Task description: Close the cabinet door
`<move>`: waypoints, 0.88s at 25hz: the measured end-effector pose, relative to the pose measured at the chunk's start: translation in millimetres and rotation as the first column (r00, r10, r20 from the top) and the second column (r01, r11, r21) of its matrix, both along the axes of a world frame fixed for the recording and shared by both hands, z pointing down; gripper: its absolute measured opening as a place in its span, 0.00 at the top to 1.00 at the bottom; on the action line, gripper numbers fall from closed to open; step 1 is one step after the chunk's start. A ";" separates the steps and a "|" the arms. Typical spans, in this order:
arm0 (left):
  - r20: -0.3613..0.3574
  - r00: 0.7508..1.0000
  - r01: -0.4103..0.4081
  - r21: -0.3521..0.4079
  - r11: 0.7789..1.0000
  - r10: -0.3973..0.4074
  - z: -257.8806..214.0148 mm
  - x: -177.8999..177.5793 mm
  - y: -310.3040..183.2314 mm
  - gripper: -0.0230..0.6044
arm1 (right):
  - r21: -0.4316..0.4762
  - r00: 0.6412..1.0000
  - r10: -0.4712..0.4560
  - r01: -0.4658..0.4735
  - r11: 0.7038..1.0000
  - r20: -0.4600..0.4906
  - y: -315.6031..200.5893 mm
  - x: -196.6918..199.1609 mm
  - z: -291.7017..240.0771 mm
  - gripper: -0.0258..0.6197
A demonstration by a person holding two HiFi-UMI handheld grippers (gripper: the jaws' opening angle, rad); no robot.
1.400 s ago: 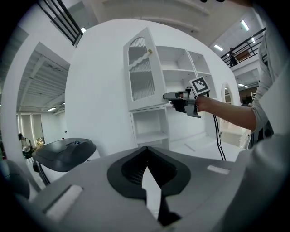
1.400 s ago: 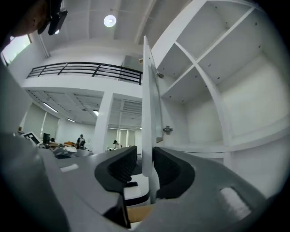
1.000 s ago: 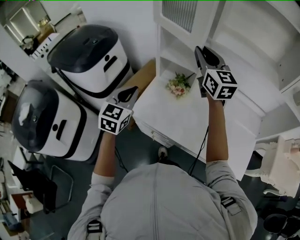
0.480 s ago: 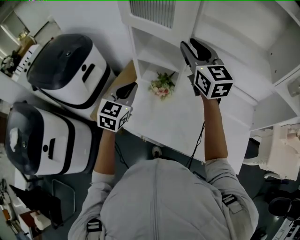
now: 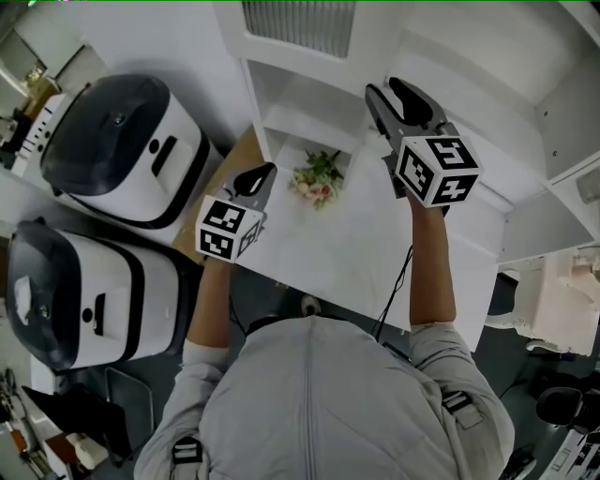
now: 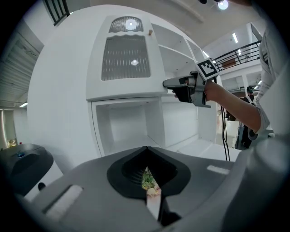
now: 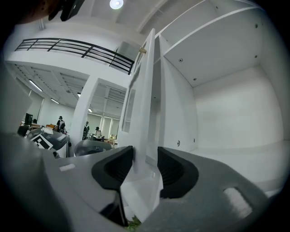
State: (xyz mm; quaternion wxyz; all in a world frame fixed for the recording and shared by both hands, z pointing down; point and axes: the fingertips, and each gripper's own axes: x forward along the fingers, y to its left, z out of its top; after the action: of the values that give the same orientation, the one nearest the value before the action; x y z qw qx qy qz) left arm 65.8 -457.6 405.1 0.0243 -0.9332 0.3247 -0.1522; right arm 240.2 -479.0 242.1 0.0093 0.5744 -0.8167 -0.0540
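right gripper view: the right tongs [image 7: 145,164], jaws just eased apart and loose, straddle the free edge of the tall white cabinet door [image 7: 146,99] (upright, ajar, open shelves to its right); the left tongs [image 6: 146,158], clenched on nothing, sit farther back.

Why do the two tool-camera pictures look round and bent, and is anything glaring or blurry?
Left gripper view: a wide-angle lens bows the white cabinet and blackens the corners. Right gripper view: same bending; the round ceiling lamp glares, and the white cabinet door's edge, close up, looks soft. Head view: dim and grey.
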 end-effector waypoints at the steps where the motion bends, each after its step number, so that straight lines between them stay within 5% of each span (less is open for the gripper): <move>1: -0.004 1.000 -0.003 -0.006 1.000 0.003 1.1 -1.8 -2.2 0.93 | -0.002 1.000 0.009 -0.009 1.000 0.007 -1.0 1.7 0.2 0.69; 13: -0.020 0.999 -0.050 -0.031 0.998 0.050 5.0 -25.3 -30.5 0.93 | -0.020 0.988 0.134 -0.132 0.991 0.075 -14.9 25.2 -0.8 0.69; 22: -0.044 0.996 -0.078 -0.023 0.997 0.077 1.9 -30.3 -38.7 0.93 | -0.020 0.977 0.208 -0.208 0.978 0.042 -18.1 32.9 -0.8 0.69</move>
State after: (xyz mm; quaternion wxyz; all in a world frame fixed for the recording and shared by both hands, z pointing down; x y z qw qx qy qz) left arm 35.5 -496.3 407.0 0.0114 -0.9483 0.2869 -0.1350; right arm 273.1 -497.1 241.3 0.0012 0.6577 -0.7525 -0.0339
